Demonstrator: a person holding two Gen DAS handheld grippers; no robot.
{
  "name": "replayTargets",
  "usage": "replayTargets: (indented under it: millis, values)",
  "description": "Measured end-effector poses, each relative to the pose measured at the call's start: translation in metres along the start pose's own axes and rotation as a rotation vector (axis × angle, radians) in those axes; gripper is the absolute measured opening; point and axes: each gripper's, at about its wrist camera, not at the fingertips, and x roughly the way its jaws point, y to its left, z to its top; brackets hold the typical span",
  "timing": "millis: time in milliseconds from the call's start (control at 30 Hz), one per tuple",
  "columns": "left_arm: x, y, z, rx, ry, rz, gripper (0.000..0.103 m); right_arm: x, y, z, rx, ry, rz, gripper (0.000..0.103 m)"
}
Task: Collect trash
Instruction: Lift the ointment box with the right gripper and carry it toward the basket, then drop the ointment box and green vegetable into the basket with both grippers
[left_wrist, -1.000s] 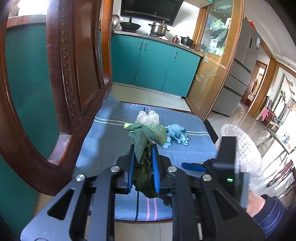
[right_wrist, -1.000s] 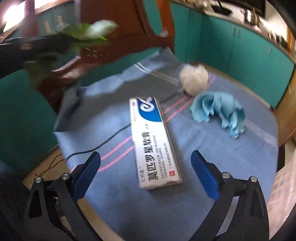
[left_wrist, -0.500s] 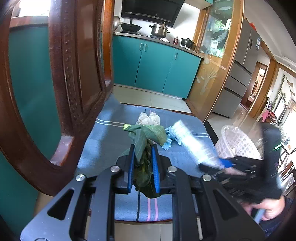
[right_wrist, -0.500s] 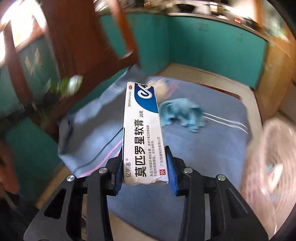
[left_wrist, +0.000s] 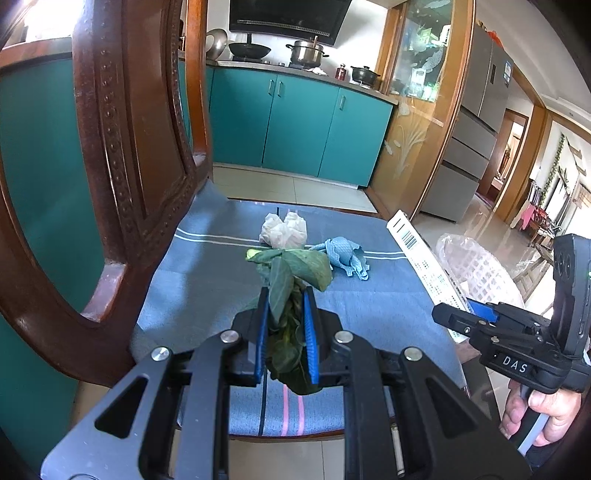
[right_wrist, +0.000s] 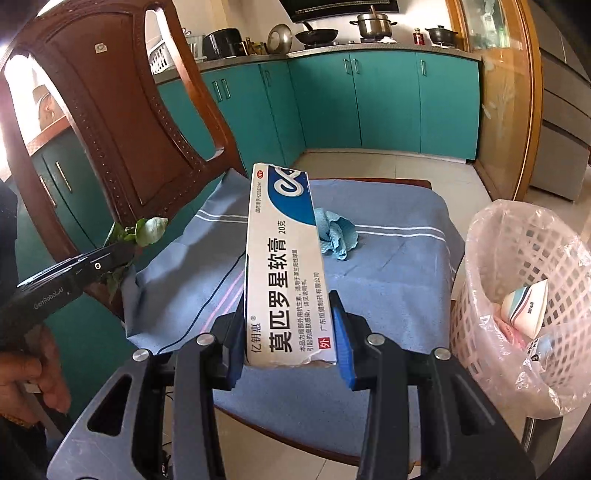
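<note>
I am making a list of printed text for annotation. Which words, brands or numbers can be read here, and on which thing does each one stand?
"亿钥邶", "莫匹罗星软膏", "20克", "外": on the ointment box held by the right gripper.
"DAS": on the right gripper's body, in the left wrist view.
"GenRobot.AI": on the left gripper, seen in the right wrist view.
The box's fine print, its barcode digits and the carton in the trash basket: too small to read.
</note>
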Motion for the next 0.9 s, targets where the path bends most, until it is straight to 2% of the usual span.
replayTargets:
  millis: [100, 200, 300, 367, 400, 433, 467, 500, 533, 567, 667, 767, 900]
  values:
    - [0.001, -0.001, 0.000, 0.001, 0.004, 0.003, 0.017, -0.004, 0.002, -0.001, -0.003, -0.004, -0.001, 0.040]
    - [0.003, -0.002, 0.000, 0.003, 0.006, 0.003, 0.017, -0.016, -0.012, 0.005, 0.020, -0.052, -0.024, 0.040]
    - [0.004, -0.005, -0.001, 0.008, 0.010, 0.002, 0.017, -0.037, -0.051, 0.017, 0.100, -0.142, -0.109, 0.041]
    - [0.006, -0.007, -0.001, 0.013, 0.012, 0.000, 0.017, -0.050, -0.090, 0.022, 0.187, -0.183, -0.180, 0.041]
    - [0.007, -0.008, -0.002, 0.016, 0.014, -0.003, 0.017, -0.054, -0.106, 0.022, 0.218, -0.190, -0.206, 0.044]
    - [0.008, -0.011, -0.002, 0.020, 0.016, -0.005, 0.017, -0.057, -0.127, 0.021, 0.260, -0.193, -0.231, 0.051]
    - [0.010, -0.014, -0.003, 0.026, 0.018, -0.011, 0.017, -0.057, -0.144, 0.019, 0.293, -0.178, -0.252, 0.078]
    - [0.013, -0.019, -0.004, 0.035, 0.021, -0.019, 0.017, -0.056, -0.155, 0.017, 0.320, -0.157, -0.281, 0.093]
    - [0.014, -0.024, -0.005, 0.042, 0.024, -0.026, 0.017, -0.059, -0.171, 0.013, 0.368, -0.146, -0.330, 0.093]
    - [0.017, -0.031, -0.007, 0.052, 0.027, -0.041, 0.017, -0.068, -0.180, 0.012, 0.414, -0.173, -0.343, 0.093]
    - [0.025, -0.059, -0.010, 0.073, 0.050, -0.116, 0.017, -0.109, -0.201, 0.003, 0.569, -0.347, -0.310, 0.098]
    - [0.037, -0.098, -0.011, 0.112, 0.071, -0.188, 0.017, -0.142, -0.209, -0.011, 0.644, -0.509, -0.378, 0.099]
    - [0.057, -0.178, -0.002, 0.207, 0.089, -0.318, 0.018, -0.151, -0.221, -0.018, 0.704, -0.554, -0.390, 0.100]
